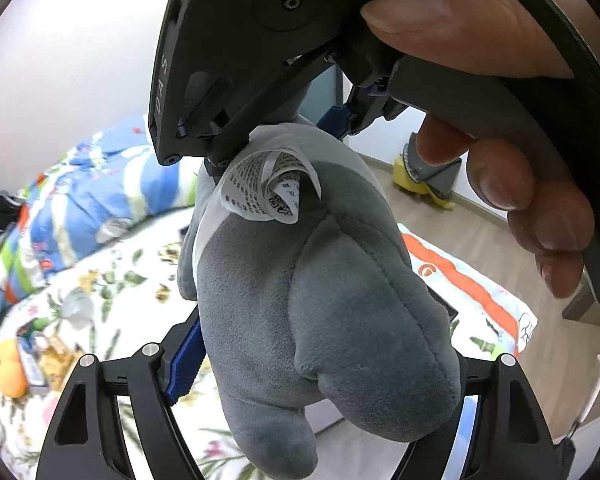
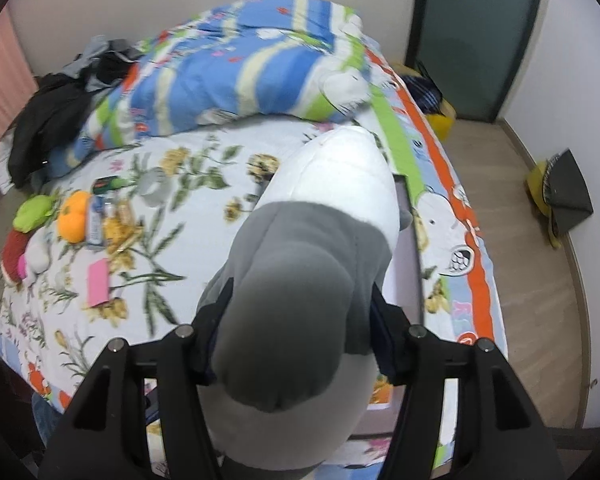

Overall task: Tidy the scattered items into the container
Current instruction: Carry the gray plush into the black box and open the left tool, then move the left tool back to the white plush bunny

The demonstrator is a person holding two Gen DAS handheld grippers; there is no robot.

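A grey and white plush toy [image 1: 312, 280] with a curled white label is held above the bed by both grippers. My left gripper [image 1: 320, 360] is shut on its lower grey end. My right gripper [image 2: 296, 340] is shut on its other end [image 2: 300, 280]; it also shows from outside at the top of the left wrist view [image 1: 280, 128], with the person's hand on it. A white container [image 2: 404, 280] with a dark rim lies on the bed under the plush, mostly hidden. Several scattered items lie at the bed's left: an orange plush [image 2: 74, 218], a green plush [image 2: 34, 212], a pink card [image 2: 99, 282].
A rumpled blue striped quilt [image 2: 240, 60] and dark clothes [image 2: 48, 120] fill the far end of the bed. The floral sheet [image 2: 172, 208] covers the middle. Wooden floor [image 2: 540, 300] lies right of the bed, with a yellow and grey dustpan [image 2: 560, 196] by the wall.
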